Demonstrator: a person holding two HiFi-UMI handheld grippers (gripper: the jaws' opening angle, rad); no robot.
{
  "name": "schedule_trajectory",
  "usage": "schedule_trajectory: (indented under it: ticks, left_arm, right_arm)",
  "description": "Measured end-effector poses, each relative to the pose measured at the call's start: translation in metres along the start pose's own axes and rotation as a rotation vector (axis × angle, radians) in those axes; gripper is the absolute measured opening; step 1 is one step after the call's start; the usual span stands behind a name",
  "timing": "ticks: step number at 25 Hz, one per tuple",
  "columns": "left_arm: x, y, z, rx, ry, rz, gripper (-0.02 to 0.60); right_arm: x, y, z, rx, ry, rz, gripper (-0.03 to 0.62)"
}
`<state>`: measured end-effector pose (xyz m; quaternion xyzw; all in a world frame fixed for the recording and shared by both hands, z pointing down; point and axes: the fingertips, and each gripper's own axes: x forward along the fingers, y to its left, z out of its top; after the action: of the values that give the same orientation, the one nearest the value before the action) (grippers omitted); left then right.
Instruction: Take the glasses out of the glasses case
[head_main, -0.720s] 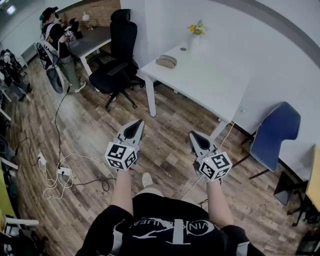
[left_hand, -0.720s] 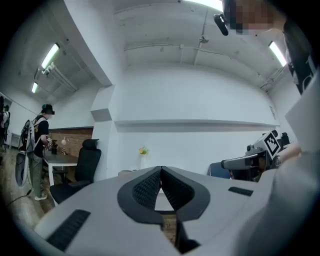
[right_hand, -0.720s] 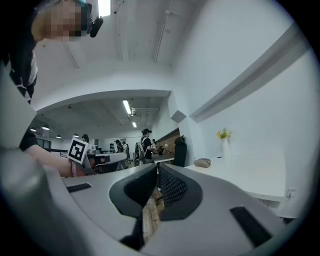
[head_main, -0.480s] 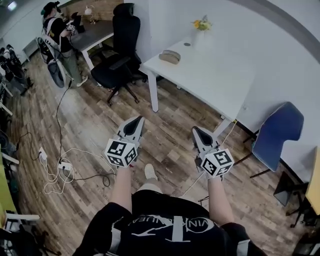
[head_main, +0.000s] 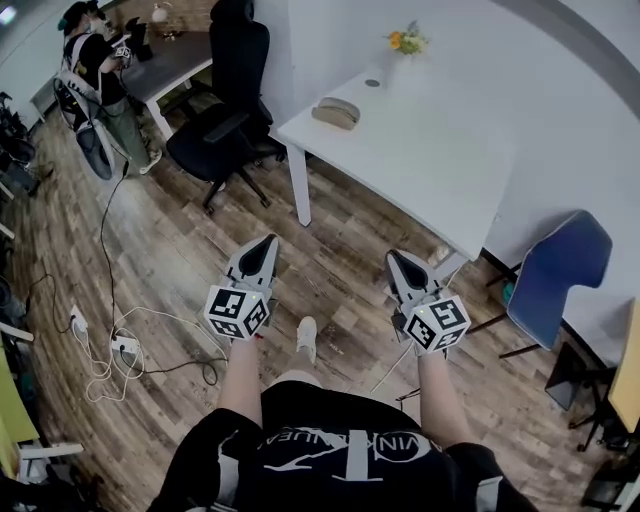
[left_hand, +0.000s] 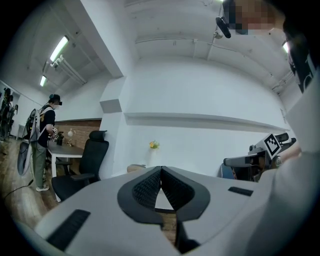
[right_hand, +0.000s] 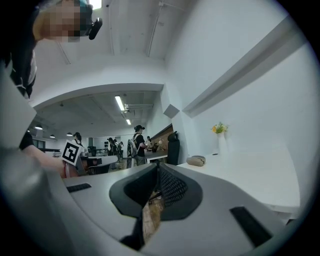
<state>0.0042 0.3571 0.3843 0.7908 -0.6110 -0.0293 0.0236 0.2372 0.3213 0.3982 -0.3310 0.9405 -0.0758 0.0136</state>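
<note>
In the head view, the glasses case (head_main: 335, 113) lies on the white tabletop (head_main: 430, 165) at about 12 o'clock from us, and a vase of flowers (head_main: 405, 45) stands at 1 o'clock from it. We are well apart from both. The left gripper (head_main: 267, 242) and the right gripper (head_main: 394, 259) are held level before us, each with jaws together and nothing in them. In the left gripper view the jaws meet at their tips, empty, and the glasses case (left_hand: 134, 168) shows small at 9 o'clock of the tips. In the right gripper view the jaws are also pressed together, with the glasses case (right_hand: 196, 160) at 2 o'clock. We judge it to be a light, stiff, rounded shell that may slide when pushed. One gripper should pinch the lower half at its long sides while the other lifts the lid's front edge. The glasses inside are not visible and probably fragile, so we would take them at the bridge, never at the lenses.
</note>
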Motion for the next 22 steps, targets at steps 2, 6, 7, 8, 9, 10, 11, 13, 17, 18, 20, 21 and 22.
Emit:
schedule_trajectory:
  ticks: [2,6,7,8,9,10,11,13,17,18,20,21,22]
  left_arm:
    - [0.023,0.016,0.002,0.001,-0.008,-0.004,0.014]
    - [0.073,0.049,0.004,-0.005,-0.004,-0.018,0.014]
    - [0.086,0.057,0.004,-0.007,0.0,-0.025,0.014]
    - [0.098,0.065,0.005,-0.009,0.004,-0.033,0.014]
    - [0.11,0.074,0.006,-0.01,0.008,-0.039,0.014]
    - [0.122,0.082,0.007,-0.01,0.012,-0.046,0.014]
    - [0.132,0.091,0.007,-0.008,0.017,-0.054,0.014]
    - [0.153,0.11,0.005,-0.001,0.027,-0.067,0.014]
    - [0.191,0.144,0.004,-0.001,0.035,-0.086,0.014]
    - [0.199,0.151,0.003,-0.001,0.038,-0.092,0.014]
    - [0.213,0.162,0.0,-0.001,0.045,-0.107,0.014]
    - [0.22,0.167,0.0,-0.002,0.046,-0.115,0.014]
    - [0.226,0.172,-0.001,-0.003,0.047,-0.122,0.014]
  right_arm:
    - [0.022,-0.013,0.001,0.0,0.006,-0.012,0.031]
    - [0.07,-0.039,0.004,0.004,0.012,-0.029,0.032]
    - [0.081,-0.046,0.006,0.011,0.007,-0.036,0.032]
    - [0.093,-0.053,0.008,0.019,0.0,-0.042,0.032]
    - [0.106,-0.06,0.01,0.025,-0.005,-0.046,0.034]
    - [0.118,-0.065,0.011,0.028,-0.008,-0.05,0.034]
    - [0.131,-0.071,0.011,0.03,-0.006,-0.055,0.034]
    - [0.157,-0.08,0.01,0.034,0.003,-0.066,0.034]
    - [0.204,-0.096,0.006,0.043,0.024,-0.085,0.034]
    - [0.214,-0.1,0.004,0.046,0.029,-0.089,0.034]
    - [0.232,-0.106,0.003,0.052,0.035,-0.097,0.034]
    - [0.24,-0.109,0.003,0.053,0.036,-0.101,0.034]
    - [0.247,-0.112,0.002,0.054,0.039,-0.104,0.034]
